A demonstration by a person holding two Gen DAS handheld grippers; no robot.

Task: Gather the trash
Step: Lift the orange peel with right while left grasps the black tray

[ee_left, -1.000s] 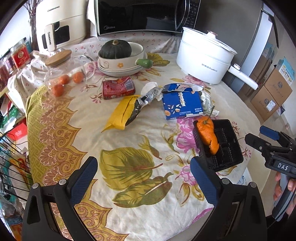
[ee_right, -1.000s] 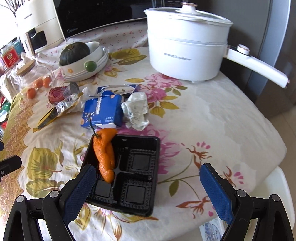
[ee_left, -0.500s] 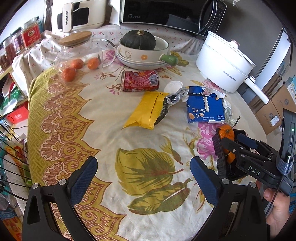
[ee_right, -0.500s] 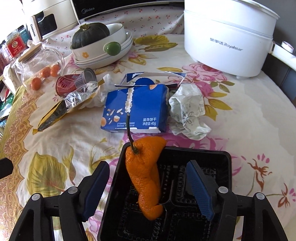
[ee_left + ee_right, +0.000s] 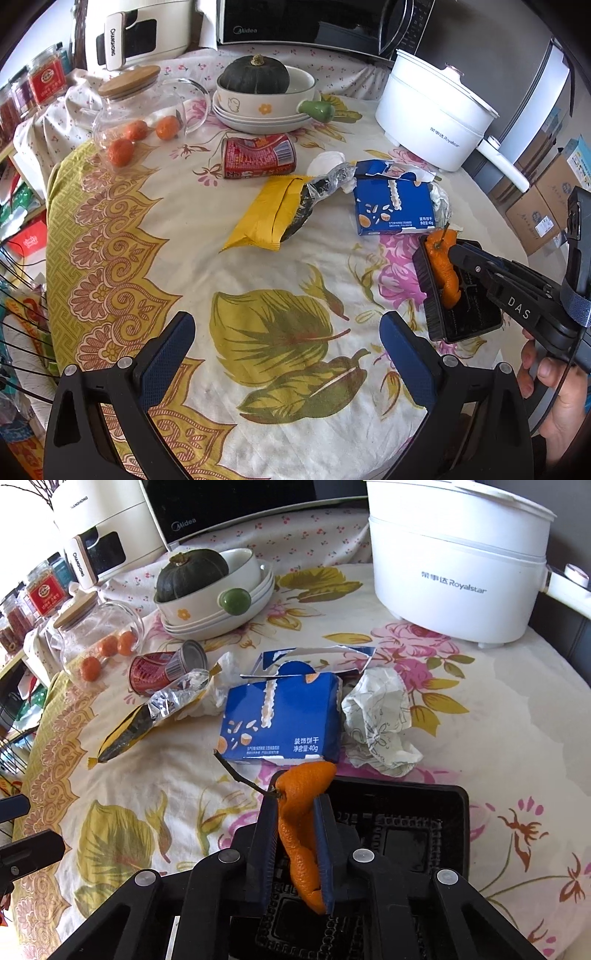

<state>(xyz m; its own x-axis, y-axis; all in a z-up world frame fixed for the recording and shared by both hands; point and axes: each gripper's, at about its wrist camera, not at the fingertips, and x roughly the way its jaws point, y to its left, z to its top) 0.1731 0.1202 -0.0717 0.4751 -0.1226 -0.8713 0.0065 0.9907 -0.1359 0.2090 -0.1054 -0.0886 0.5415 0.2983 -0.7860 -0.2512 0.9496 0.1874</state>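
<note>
My right gripper [image 5: 297,805] is shut on an orange peel [image 5: 295,834] with a stem, over the left side of a black plastic tray [image 5: 424,812]. The left wrist view shows the same peel [image 5: 441,266], tray [image 5: 432,310] and right gripper [image 5: 456,253]. My left gripper [image 5: 286,332] is open and empty above the near tablecloth. Trash lies mid-table: a blue biscuit box [image 5: 393,203], a yellow snack bag [image 5: 273,214], a red can [image 5: 258,157] and crumpled paper [image 5: 380,716].
A white electric pot [image 5: 432,110] stands at the back right. A bowl stack with a dark squash [image 5: 255,77] and a glass jar with small oranges [image 5: 136,110] stand at the back. A microwave [image 5: 314,22] is behind. Cardboard boxes [image 5: 535,210] are off the right edge.
My right gripper moved forward over the tray and shut on the orange peel. The left gripper moved closer over the table and stayed open.
</note>
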